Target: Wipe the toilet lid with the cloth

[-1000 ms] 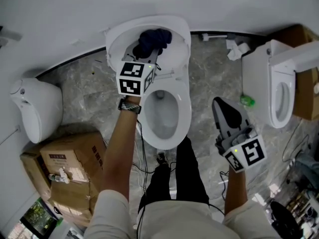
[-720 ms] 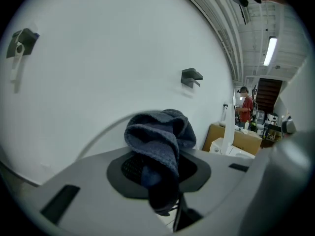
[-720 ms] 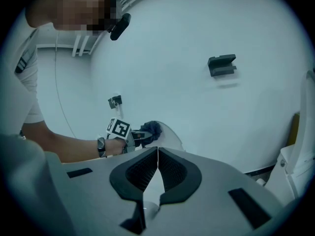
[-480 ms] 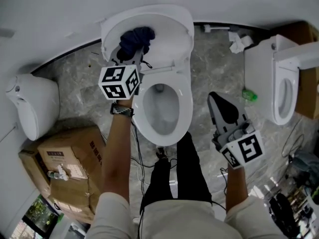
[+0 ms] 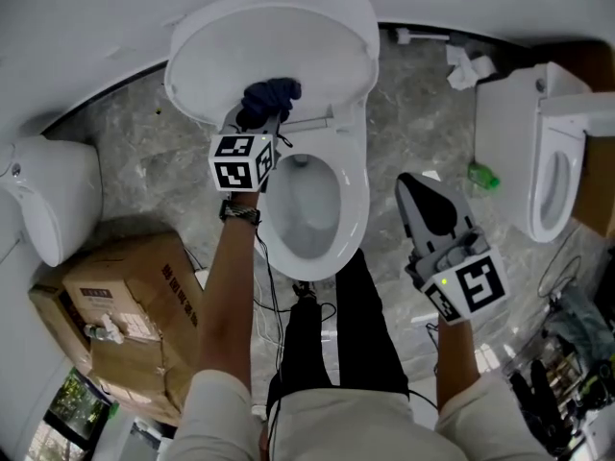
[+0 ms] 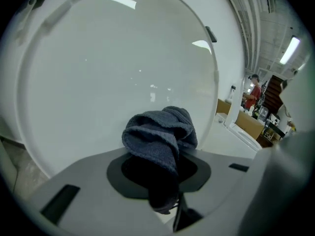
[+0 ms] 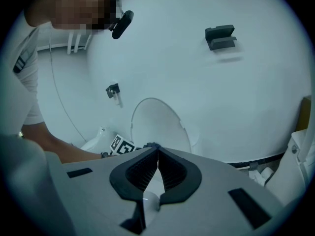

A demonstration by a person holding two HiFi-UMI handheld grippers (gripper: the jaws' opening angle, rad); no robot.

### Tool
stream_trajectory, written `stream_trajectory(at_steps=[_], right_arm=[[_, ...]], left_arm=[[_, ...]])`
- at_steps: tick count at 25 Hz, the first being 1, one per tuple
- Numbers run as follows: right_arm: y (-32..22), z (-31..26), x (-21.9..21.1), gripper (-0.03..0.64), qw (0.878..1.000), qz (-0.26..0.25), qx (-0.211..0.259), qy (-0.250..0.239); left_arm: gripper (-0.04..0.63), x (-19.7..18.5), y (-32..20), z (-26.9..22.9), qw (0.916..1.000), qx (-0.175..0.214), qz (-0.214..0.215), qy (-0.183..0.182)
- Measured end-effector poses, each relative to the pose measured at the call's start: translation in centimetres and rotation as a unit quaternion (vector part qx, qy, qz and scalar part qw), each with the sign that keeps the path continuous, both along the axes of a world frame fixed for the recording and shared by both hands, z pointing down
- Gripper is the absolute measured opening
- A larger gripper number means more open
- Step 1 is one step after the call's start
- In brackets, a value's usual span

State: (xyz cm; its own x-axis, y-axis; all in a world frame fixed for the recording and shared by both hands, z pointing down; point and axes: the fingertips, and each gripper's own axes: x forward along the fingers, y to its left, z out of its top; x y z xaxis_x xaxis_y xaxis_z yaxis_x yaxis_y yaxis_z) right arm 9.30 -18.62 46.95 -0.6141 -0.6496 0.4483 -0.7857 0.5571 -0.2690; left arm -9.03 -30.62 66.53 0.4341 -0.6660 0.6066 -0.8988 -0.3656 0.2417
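Observation:
A white toilet stands open with its lid [image 5: 274,51] raised against the wall. A bunched dark blue cloth [image 5: 269,99] presses on the lower part of the lid's inner face, and my left gripper [image 5: 259,113] is shut on it. In the left gripper view the cloth [image 6: 160,136] fills the jaws with the lid [image 6: 113,63] right behind it. My right gripper [image 5: 423,195] hangs to the right of the bowl [image 5: 312,209], shut and holding nothing. In the right gripper view, beyond the right gripper [image 7: 157,154], the lid [image 7: 157,124] stands upright.
A second toilet [image 5: 543,152] stands at the right, another white fixture [image 5: 48,209] at the left. Cardboard boxes [image 5: 130,315] sit at lower left. Crumpled paper [image 5: 471,65] and a green object [image 5: 482,175] lie on the grey floor. A person's legs [image 5: 336,334] stand before the bowl.
My left gripper has slid down the lid with the cloth, from near its top toward the hinge. The right gripper sank a little.

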Motion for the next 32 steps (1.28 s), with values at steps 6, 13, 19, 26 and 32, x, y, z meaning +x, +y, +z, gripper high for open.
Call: stream_trajectory(at_steps=[6,13,19,26,32], right_arm=[[-0.9,1.5,0.0,0.028,1.0,-0.002,-0.006,-0.006],[-0.2,3.3,0.2,0.028,1.0,-0.007,-0.025,-0.016],[0.3,3.6,0.9,0.028,0.998,0.005,-0.04,-0.041],[1.5,0.4,0.4,0.028,0.998,0.003,-0.021,-0.062],[2.8,-2.7,-1.3,0.028,0.998,-0.006,-0.001,-0.061]], left_arm=[[0.1,-0.7,1.7,6.1,0.998,-0.058,-0.02,-0.013],[0.1,-2.0,2.9,10.0,0.9933,-0.105,-0.036,-0.035],[0.1,-5.2,3.1,9.1,0.9903,-0.105,-0.047,-0.078],[0.098,-5.8,0.5,-1.2,0.9988,-0.007,-0.026,-0.041],[0.098,-4.9,-2.5,-13.8,0.9942,0.104,0.0,-0.027]])
